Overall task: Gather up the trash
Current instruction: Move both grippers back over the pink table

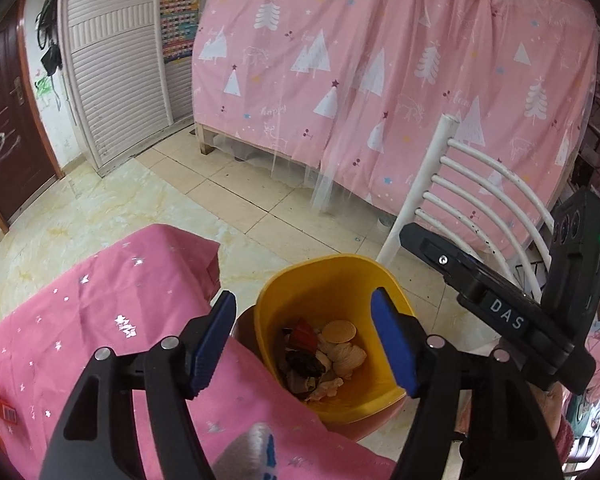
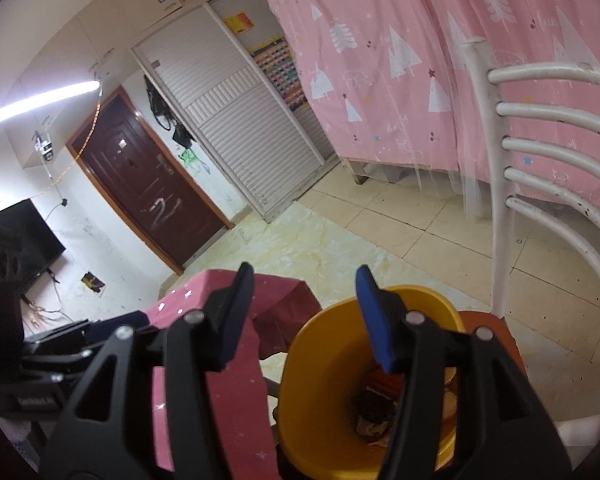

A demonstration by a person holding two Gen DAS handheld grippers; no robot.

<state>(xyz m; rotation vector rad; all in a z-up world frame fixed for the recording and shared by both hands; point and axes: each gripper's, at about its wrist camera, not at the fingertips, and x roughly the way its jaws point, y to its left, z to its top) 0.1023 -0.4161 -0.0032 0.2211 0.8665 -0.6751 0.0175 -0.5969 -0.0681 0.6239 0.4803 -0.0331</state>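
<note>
A pink curtain (image 1: 380, 60) printed with white trees fills the upper right of the left wrist view and hangs down over a wooden bed frame; in the right wrist view it covers the upper right as well. Cream floor tiles (image 1: 240, 184) spread across the middle of both views. At the upper left of the left wrist view stands a white louvred wardrobe door (image 1: 112, 80), with a dark brown door (image 1: 8, 128) at the far left edge. A pink tablecloth (image 1: 112, 320) with small silver stars takes up the lower left of that view. A white chair back (image 1: 480, 184) with curved rails rises at the right, just behind the bin. The yellow trash bin (image 1: 360, 272) sits at lower centre, just beside the edge of the tablecloth, and trash (image 1: 324, 356) lies at its bottom: pale shell-like pieces, a red scrap and dark scraps. The left gripper (image 1: 304, 344) hovers above the bin with its blue-padded jaws spread wide and nothing between them. The right gripper (image 2: 304, 320) also hangs over the bin's near rim, jaws spread and empty; its body shows at the right edge of the left wrist view.
</note>
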